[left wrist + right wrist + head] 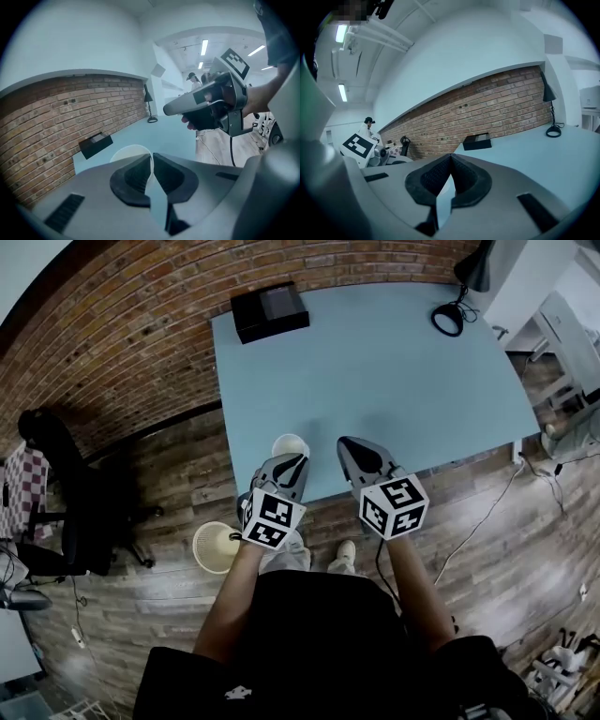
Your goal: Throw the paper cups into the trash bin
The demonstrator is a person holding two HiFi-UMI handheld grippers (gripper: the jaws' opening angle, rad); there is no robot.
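Observation:
A white paper cup (290, 444) stands upright near the front edge of the light blue table (394, 362). My left gripper (297, 459) reaches it from the near side. In the left gripper view the cup's round rim (127, 151) runs into the narrow gap of the left gripper (151, 157), whose jaws pinch the cup's right wall. My right gripper (345, 442) hovers over the table edge just right of the cup, shut with nothing in it (451, 157). The trash bin (215, 547), a pale mesh basket, sits on the floor left of the person's legs.
A black box (269, 312) lies at the table's far left corner by the brick wall (122, 343). A black desk lamp (461, 296) stands at the far right corner. A black office chair (70, 493) is on the wooden floor to the left. Cables trail at the right.

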